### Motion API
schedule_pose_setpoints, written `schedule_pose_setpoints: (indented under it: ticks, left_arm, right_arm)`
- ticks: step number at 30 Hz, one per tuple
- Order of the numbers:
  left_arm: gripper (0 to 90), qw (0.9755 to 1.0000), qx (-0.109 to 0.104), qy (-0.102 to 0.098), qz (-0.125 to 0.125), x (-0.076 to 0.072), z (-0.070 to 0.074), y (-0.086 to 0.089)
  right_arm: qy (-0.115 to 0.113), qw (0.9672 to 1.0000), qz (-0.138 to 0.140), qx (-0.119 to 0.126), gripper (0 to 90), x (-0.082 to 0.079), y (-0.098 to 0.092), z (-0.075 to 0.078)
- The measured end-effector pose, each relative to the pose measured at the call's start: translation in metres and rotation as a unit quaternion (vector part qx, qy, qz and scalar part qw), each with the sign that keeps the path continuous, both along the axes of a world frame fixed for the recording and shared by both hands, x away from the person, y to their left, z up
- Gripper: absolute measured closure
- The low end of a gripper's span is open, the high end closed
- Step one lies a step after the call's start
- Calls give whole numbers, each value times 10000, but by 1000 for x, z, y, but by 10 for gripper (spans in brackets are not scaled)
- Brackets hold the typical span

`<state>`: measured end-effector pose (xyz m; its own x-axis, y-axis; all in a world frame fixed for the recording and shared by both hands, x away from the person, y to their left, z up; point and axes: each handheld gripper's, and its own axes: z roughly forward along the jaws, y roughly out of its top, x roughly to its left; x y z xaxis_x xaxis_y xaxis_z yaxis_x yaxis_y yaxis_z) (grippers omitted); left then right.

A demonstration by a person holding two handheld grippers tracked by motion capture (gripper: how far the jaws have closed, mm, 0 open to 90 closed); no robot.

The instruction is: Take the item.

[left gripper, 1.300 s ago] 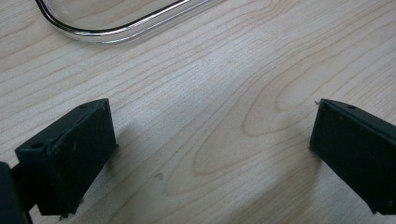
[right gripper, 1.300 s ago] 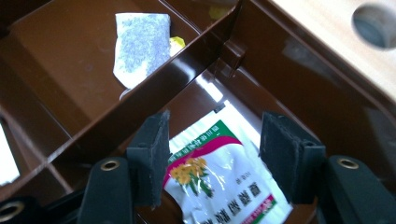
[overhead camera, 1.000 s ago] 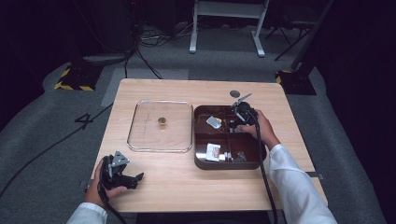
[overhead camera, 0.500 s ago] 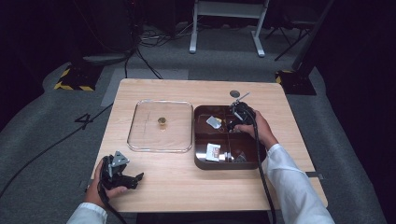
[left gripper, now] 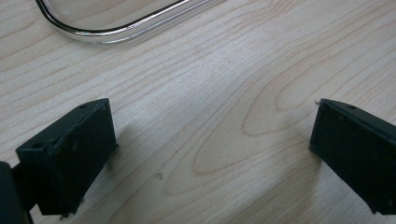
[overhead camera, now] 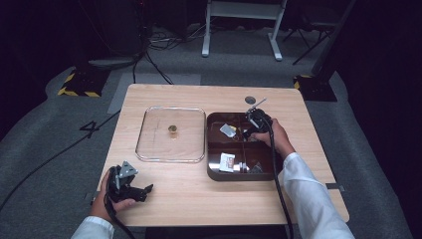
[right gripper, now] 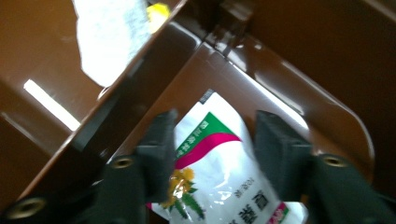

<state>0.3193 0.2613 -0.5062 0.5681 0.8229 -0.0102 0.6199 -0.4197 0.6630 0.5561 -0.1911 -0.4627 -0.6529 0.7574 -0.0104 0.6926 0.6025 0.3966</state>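
Observation:
A brown compartment tray sits at the table's right. My right gripper dips into its far right compartment. In the right gripper view the right gripper stands open, its jaws on either side of a white packet printed with green, magenta and a yellow flower. The packet lies on the compartment floor. My left gripper rests near the front left edge of the table, held by a hand. In the left gripper view the left gripper is wide open over bare wood.
A clear tray lies left of the brown one, with a small gold object in it. Other white packets lie in neighbouring compartments. A divider wall runs close beside the right gripper's jaw. A grey disc sits behind the brown tray.
The right gripper has edged slightly lower and leftward into the brown tray's far compartment. The left gripper has stayed put.

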Motion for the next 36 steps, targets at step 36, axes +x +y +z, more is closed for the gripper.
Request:
schedule_pose_setpoints:
  ticks: [36]
  left_arm:
    - [4, 10000, -3, 6, 1, 0, 0, 0]
  right_arm:
    - [-1005, 9906, 535, 756, 839, -21, -17, 42]
